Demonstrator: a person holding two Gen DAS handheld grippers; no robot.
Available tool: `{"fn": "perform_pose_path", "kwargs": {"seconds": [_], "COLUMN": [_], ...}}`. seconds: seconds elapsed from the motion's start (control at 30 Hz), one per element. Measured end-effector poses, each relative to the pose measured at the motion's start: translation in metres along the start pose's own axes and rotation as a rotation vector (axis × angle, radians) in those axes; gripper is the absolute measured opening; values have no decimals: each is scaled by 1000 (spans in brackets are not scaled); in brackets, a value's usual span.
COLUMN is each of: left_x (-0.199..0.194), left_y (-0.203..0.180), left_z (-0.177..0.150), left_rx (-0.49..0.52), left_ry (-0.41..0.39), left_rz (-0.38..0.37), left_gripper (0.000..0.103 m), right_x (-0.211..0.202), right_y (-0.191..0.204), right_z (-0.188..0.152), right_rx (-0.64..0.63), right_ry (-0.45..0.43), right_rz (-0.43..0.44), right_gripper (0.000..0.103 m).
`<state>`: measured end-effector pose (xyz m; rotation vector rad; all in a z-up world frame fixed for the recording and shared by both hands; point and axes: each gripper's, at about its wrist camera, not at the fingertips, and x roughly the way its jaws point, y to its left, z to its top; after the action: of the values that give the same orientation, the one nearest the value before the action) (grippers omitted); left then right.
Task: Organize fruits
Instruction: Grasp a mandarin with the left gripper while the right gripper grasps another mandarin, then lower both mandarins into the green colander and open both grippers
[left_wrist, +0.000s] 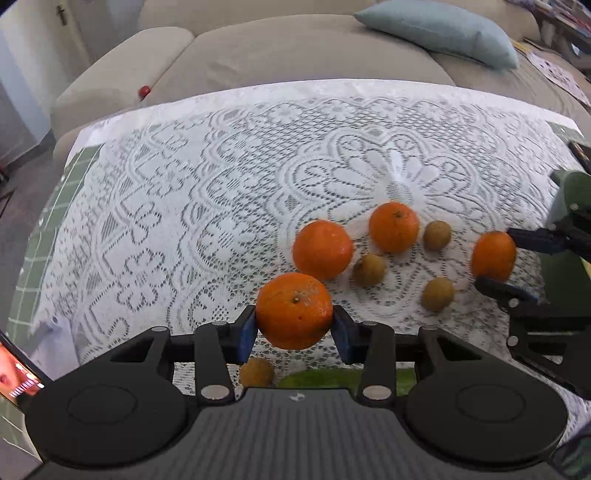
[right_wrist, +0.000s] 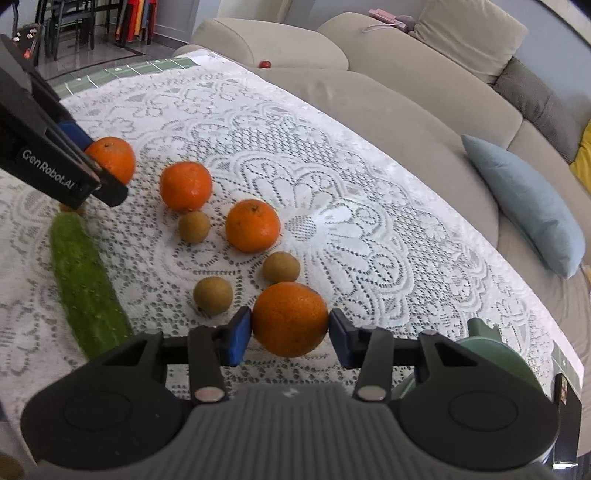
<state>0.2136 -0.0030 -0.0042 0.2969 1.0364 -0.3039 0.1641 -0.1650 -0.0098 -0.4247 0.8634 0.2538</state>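
My left gripper (left_wrist: 294, 332) is shut on an orange (left_wrist: 294, 311), its blue pads pressing both sides, held just above the lace cloth. The right wrist view shows that gripper (right_wrist: 99, 162) at the upper left with the same orange (right_wrist: 112, 158). My right gripper (right_wrist: 290, 334) is shut on another orange (right_wrist: 290, 319), and appears at the right edge of the left wrist view (left_wrist: 496, 260). Two loose oranges (right_wrist: 185, 185) (right_wrist: 252, 226) lie on the cloth between them. Several small brown fruits (right_wrist: 213, 295) lie scattered among them. One brown fruit (left_wrist: 256, 371) lies under my left gripper.
A green cucumber (right_wrist: 86, 288) lies on the cloth at the left. A green dish (right_wrist: 495, 354) stands by the table's right edge. A phone (left_wrist: 18, 373) lies at the near left corner. A beige sofa (left_wrist: 295, 55) with a blue cushion (left_wrist: 439, 31) borders the far edge.
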Motion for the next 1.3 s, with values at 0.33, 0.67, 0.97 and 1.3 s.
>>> {"fn": "perform_pose_path", "kwargs": {"seconds": [0.33,0.67,0.97,1.3], "left_x": [-29,-61,-81,-69], "left_y": [-35,-86,-144,-198], "left_z": [8,27,43,54], "left_rx": [147,295,420,510], "left_ry": [91,114,87,99], "left_rz": [-75,-133,-192,-235], "left_gripper": [48,48,48,48], "right_x": [-46,-93,-97,-75], "right_y": [-22,-59,-102,-141], "right_z": [4,-6,-32,-64], "right_rx": [-34,-48,-24,51], "right_ry": [-2,21,109,165], "right_rz": [115,159,81,65], "right_gripper": [43,43,43,43]}}
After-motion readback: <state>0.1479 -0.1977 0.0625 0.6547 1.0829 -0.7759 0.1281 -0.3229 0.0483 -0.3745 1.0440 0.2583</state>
